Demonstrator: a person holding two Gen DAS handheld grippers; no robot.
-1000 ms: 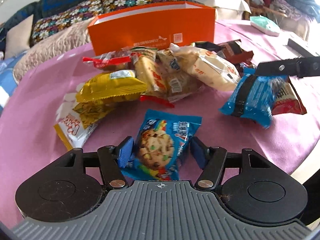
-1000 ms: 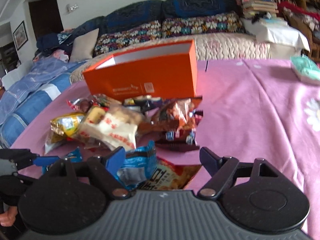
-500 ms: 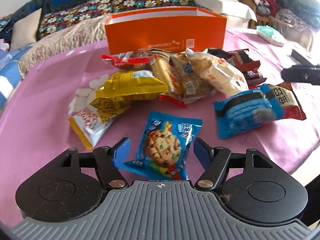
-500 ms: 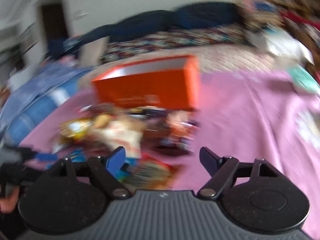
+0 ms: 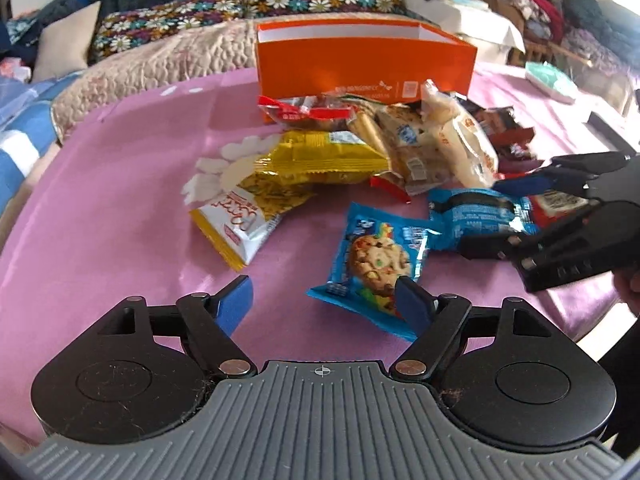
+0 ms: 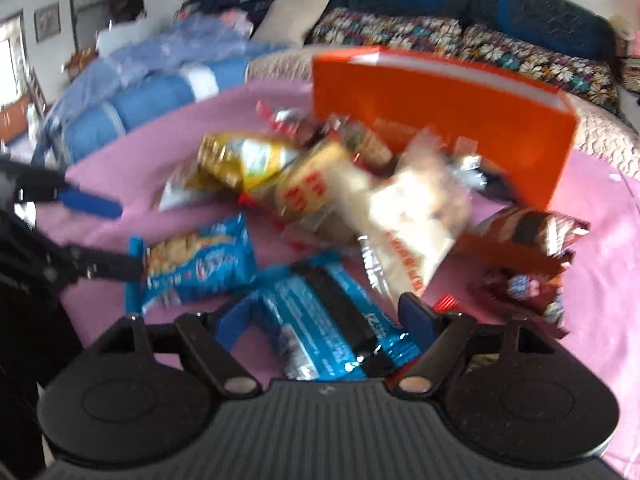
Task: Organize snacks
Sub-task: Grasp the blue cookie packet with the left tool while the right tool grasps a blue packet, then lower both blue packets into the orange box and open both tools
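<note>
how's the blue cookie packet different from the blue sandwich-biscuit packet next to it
The cookie packet pictures a chip-studded cookie; the sandwich-biscuit packet shows a dark biscuit band. The cookie packet lies off to one side of the open left gripper, with nothing between its fingers; the sandwich-biscuit packet lies between the open fingers of the right gripper. Both are blue and lie on the pink tablecloth.

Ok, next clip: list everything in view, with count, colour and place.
Box: 1, orange, open-topped, far side of table.
Cookie packet: 1, blue, nearest, lying flat.
Sandwich-cookie packet: 1, blue and black, between the right jaws.
Yellow packet: 1, left in the pile.
White-and-yellow packet: 1, left, under the yellow one.
Pale packet: 1, cream, before the box.
Brown packets: several, right of the pile.
Tablecloth: 1, pink.
Sofa: 1, floral cushions, behind.
Left gripper: jaws just opening, empty.
Right gripper: jaws open.
</note>
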